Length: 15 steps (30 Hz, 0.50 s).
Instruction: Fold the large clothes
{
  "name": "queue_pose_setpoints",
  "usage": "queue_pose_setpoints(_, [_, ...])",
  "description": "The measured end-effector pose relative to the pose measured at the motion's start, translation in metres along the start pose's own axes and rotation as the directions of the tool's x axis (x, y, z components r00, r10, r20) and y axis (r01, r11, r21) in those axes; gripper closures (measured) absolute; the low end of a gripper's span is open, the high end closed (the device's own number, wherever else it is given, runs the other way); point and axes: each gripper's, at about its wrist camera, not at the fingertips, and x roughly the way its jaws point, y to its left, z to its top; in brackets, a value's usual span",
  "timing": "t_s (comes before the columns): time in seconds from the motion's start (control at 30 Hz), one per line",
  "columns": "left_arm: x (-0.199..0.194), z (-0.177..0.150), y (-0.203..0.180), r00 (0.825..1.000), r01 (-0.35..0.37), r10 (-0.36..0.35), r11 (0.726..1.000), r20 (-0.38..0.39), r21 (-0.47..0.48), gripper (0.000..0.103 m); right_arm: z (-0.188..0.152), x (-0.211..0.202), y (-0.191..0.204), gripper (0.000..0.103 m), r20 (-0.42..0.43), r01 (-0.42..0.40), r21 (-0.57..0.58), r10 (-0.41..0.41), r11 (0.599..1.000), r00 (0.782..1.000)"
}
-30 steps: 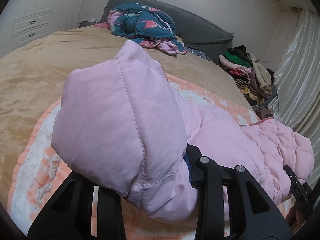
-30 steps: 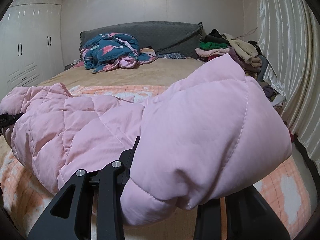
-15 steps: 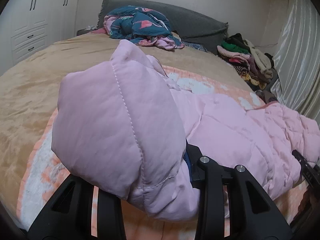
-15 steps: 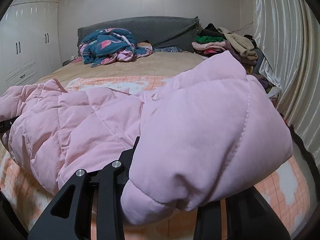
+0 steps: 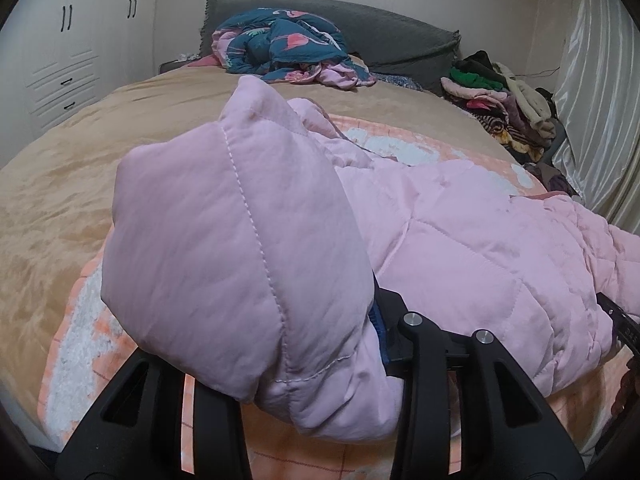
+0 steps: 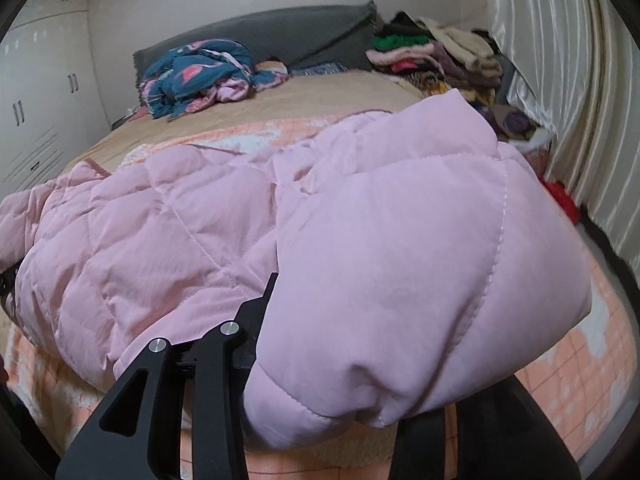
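Pink quilted jacket [image 5: 460, 240] lies across the orange-and-white blanket [image 5: 80, 336] at the near end of the bed [image 5: 60, 184]. Left gripper [image 5: 304, 376] has one puffy end bunched between its fingers — jaws opening, fabric still in the gap. Right gripper [image 6: 340, 360] has the other end [image 6: 400, 272] the same way, jaws also opening. A teal patterned garment [image 6: 200, 72] sits near the grey headboard [image 5: 400, 40].

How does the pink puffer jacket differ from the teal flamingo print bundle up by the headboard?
The pink puffer jacket is plain and quilted; the teal flamingo print bundle is patterned. The jacket lies spread across the near end of the bed on the orange checked blanket; the bundle sits crumpled against the grey headboard. Both tongs have jacket fabric between them; nothing touches the bundle. Both rest on the bed.
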Motion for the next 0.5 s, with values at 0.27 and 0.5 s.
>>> queue_pose_setpoints(0.27, [0.0,-0.006,-0.003,1.0,-0.012,0.012,1.0,-0.002,0.007,0.071,-0.004,0.013,-0.012,0.053,-0.05,-0.034,0.123,0.041,0.992,0.998])
queue_pose_setpoints(0.5, [-0.002,-0.01,0.001,1.0,-0.015,0.015,1.0,-0.015,-0.015,0.064,-0.016,0.009,-0.026,0.032,-0.07,-0.074,0.217,0.091,0.973,0.993])
